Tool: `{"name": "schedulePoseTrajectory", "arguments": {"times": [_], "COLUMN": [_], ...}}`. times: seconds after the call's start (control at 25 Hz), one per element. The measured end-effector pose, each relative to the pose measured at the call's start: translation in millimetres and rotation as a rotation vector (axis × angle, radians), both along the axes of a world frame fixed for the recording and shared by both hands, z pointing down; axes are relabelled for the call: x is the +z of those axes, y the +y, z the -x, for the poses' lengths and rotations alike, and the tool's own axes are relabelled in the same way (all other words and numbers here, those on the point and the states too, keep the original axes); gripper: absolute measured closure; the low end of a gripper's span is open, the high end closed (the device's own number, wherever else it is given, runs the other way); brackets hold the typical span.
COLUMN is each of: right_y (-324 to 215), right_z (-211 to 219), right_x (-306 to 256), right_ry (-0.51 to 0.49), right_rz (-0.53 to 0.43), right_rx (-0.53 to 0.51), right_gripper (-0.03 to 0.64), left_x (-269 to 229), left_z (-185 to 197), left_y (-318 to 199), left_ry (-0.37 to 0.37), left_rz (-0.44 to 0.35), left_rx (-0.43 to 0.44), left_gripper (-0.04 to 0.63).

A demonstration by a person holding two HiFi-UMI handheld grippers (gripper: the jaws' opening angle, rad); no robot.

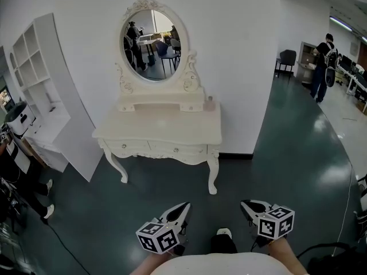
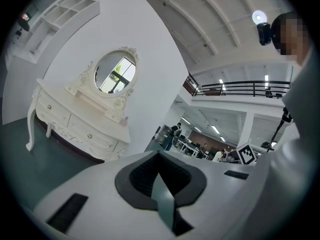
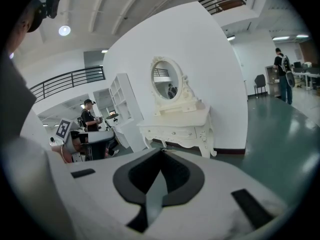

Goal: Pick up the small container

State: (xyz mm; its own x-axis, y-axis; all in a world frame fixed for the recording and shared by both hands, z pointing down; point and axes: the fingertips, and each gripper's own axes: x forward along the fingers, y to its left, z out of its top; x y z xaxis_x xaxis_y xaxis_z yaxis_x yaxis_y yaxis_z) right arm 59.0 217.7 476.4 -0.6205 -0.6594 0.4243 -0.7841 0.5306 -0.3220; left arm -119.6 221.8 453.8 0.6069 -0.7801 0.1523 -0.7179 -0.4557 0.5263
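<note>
It's a big open work hall, part office and part test space, with a mock bedroom corner set up in it. A white dressing table (image 1: 157,128) with an oval mirror (image 1: 152,44) and a shelf unit (image 1: 34,79) stand against a free-standing white wall (image 1: 241,67) on a glossy green floor (image 1: 298,153). Beyond are desks (image 1: 355,83), an office chair (image 1: 287,59), a standing person (image 1: 324,67), strip lights (image 1: 341,23) and a railed balcony (image 2: 240,88).

The small container (image 1: 210,102) is a tiny, pale pinkish pot with a narrower top. It stands upright at the right rear corner of the white dressing table (image 1: 172,132), just right of centre in the upper half of the head view.
</note>
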Motion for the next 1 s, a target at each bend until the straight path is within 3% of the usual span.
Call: {"name": "schedulePoseTrajectory", "arguments": {"times": [0.24,0.52,1.0], "right_y": [-85.1,-185.5,-285.3], "right_z": [-4.4,-42.5,-79.7], "right_x": [-15.8,-53.1,-4.8], "right_ry": [0.005,-0.001,0.008], "right_rz": [-0.039,-0.100,-0.004], "right_rx": [-0.067,-0.086,-0.160], "right_gripper": [0.617,0.617,0.617], "left_x": [-12.8,-39.4,-13.3], "left_z": [-7.2,-41.0,-88.4], "left_y": [-71.5,-164.1,-259.2], "left_ry": [0.006,0.021,0.012], "left_rz": [-0.023,-0.073,-0.023], "left_rx": [-0.061,-0.088,-0.131], "left_gripper": [0.595,0.595,0.595]}}
